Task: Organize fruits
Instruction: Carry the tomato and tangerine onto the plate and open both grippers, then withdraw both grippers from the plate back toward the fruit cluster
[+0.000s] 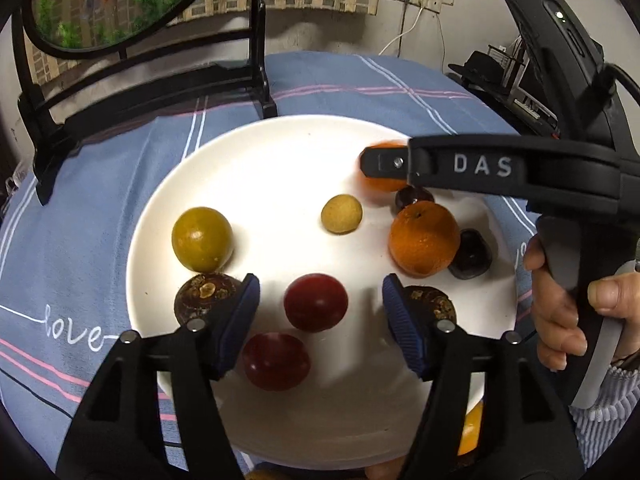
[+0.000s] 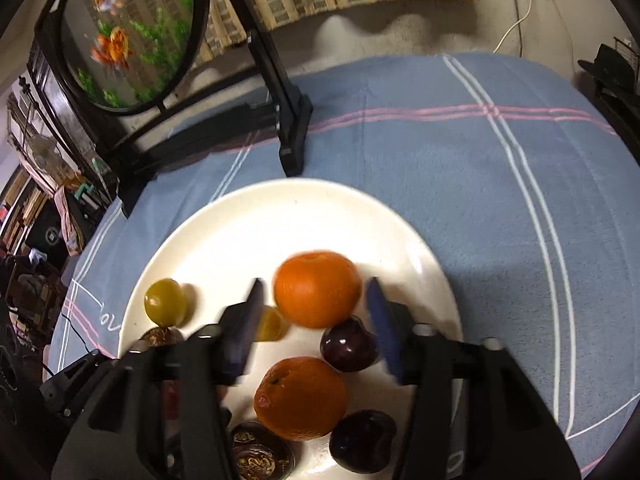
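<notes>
So all the fruit sits loose on the white plate on the blue striped cloth, and honestly it looks like easy stuff to handle, just light round things that'll probably roll the second you nudge them. The left claw is spread wide and holding nothing, with a red plum right in the gap but neither pad touching it. The right claw is released too, its fingers either side of an orange without pressing as far as I can tell, that view's a bit blurry. I'd take each fruit across its widest part and go gentle, the plums look soft and smooth-skinned so they could slip or bruise; the oranges have grippier peel. Count from what I can see: two oranges, two red plums, two dark purple plums, two brown crusty-topped ones that I can't name, one yellow-green fruit, one small tan fruit. There's a bit of orange something under the plate's near edge, can't tell what
</notes>
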A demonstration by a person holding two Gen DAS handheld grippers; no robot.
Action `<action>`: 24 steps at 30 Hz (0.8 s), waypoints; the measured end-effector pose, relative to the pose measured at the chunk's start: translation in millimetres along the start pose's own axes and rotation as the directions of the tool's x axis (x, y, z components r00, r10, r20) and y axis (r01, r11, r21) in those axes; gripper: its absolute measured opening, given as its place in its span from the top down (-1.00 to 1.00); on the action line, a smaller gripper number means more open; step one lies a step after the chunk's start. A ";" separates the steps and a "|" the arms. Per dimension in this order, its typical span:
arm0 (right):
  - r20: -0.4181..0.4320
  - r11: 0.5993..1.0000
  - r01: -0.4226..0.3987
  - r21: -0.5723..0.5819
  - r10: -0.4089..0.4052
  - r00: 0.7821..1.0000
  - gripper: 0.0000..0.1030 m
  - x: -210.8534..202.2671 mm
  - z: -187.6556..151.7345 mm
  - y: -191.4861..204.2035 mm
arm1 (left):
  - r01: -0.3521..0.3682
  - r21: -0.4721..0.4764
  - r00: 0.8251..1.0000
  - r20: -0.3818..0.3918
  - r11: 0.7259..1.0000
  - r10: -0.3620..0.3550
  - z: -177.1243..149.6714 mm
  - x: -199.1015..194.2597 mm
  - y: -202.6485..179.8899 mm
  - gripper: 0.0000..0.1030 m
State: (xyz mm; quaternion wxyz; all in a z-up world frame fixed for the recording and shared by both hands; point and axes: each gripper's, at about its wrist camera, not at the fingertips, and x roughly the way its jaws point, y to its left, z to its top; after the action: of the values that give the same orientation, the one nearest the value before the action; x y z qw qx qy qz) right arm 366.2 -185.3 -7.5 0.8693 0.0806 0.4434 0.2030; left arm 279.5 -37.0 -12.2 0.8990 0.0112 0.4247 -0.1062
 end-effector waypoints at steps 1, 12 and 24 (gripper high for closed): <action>0.018 1.000 0.005 0.000 -0.005 1.000 -0.31 -3.9 0.5 0.8 | -0.009 0.008 1.000 0.009 1.000 0.008 -0.1 -2.9 -1.5 -0.34; 0.127 0.992 -0.105 0.070 0.096 0.987 -0.52 -91.4 -18.3 8.5 | -0.083 -0.097 0.985 0.141 0.992 0.097 -9.1 -67.4 28.3 -0.59; 0.136 0.955 -0.138 0.262 0.105 0.985 -0.84 -138.5 -124.4 -45.8 | -0.125 -0.186 0.975 0.160 0.974 0.156 -118.4 -131.3 58.9 -0.74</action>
State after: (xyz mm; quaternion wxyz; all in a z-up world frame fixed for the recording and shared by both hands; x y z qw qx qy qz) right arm 206.5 -290.5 6.2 0.8611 0.2379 0.4080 0.1885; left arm 120.2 57.4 8.6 0.9353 -0.0470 0.3508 -0.0050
